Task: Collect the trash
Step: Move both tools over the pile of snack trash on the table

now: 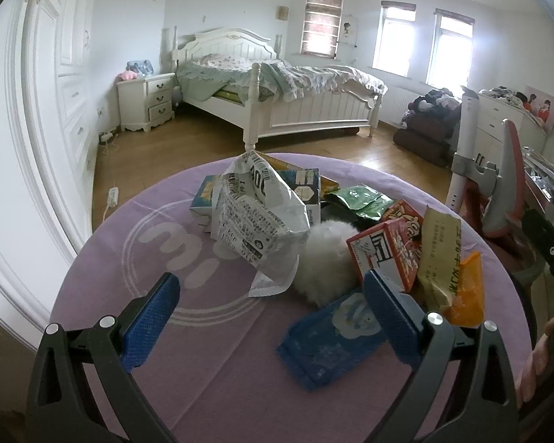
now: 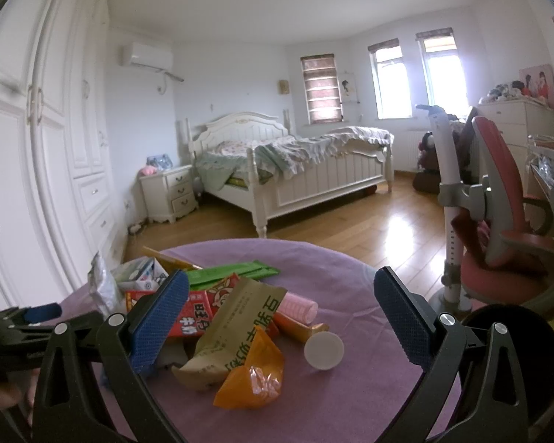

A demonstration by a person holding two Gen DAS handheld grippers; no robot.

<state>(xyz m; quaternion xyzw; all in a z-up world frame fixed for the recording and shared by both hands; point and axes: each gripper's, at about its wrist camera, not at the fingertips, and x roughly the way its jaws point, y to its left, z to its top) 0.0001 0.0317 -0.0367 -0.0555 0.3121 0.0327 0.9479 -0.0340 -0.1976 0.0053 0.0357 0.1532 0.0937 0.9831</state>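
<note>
We are hovering both released grippers over the litter.
We are best starting with the loose orange plastic wrapper [image 2: 251, 380], right gripper [image 2: 280, 317] pinching its edge; left gripper [image 1: 271, 317] empty.

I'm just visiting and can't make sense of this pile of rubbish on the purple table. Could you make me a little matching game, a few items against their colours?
Things:
1. fluffy ball
2. flat pouch nearest the left gripper
3. crumpled wrapper nearest the right gripper
4. long flat packet at the far side of the pile

Colours:
A. green
B. orange
C. white
D. blue

Pairs: 1-C, 2-D, 3-B, 4-A
</note>
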